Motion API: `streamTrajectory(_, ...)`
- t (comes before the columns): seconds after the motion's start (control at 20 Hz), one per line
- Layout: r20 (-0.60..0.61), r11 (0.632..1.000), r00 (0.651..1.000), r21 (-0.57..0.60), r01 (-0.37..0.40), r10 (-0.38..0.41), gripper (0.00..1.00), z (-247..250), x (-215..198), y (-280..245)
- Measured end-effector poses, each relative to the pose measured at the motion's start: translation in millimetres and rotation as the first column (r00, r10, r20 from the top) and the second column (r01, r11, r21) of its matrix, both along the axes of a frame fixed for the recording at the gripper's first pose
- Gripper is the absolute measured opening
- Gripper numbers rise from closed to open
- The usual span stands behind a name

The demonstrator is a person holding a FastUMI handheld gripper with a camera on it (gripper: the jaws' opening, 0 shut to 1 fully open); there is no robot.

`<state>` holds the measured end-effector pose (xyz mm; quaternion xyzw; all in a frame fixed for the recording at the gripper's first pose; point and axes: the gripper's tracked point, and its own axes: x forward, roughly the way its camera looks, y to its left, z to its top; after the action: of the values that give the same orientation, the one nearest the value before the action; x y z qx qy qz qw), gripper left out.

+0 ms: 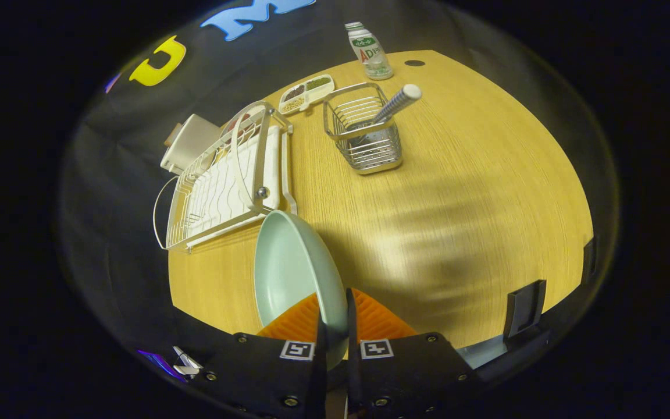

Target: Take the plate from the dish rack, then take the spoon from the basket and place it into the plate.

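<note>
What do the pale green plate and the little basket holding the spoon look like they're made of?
The plate, pinched at its rim between the tool's fingers, looks like glazed ceramic or maybe melamine: smooth, evenly coloured, softly glossy. The basket looks like polished steel wire: thin silvery bars with bright glints and see-through sides.

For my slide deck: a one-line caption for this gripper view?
Gripper shut on pale green plate, lifted beside the dish rack; spoon waits in wire basket.

Wood table (457, 192) carries dish rack (224, 174) at 10 o'clock, basket (364, 131) w/ bottle (370, 51) at 12.
</note>
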<state>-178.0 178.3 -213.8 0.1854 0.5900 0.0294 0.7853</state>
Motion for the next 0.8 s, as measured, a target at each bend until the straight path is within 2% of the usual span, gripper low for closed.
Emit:
streamTrajectory(0.35,-0.033,0.994,0.999,0.104,0.032,-0.029,0.14,-25,-3,3)
streamTrajectory(0.5,-0.006,0.996,1.0,0.086,0.011,-0.01,0.15,-28,0,-5)
streamTrajectory(0.6,0.059,0.999,0.998,0.024,-0.033,0.032,0.21,-24,8,-17)
streamTrajectory(0.65,0.096,0.999,0.995,0.008,-0.043,0.042,0.29,-20,14,-20)
streamTrajectory(0.75,0.163,0.999,0.986,0.001,-0.04,0.04,0.36,-6,24,-23)
streamTrajectory(0.8,0.191,0.999,0.98,-0.018,-0.044,0.047,0.45,0,29,-26)
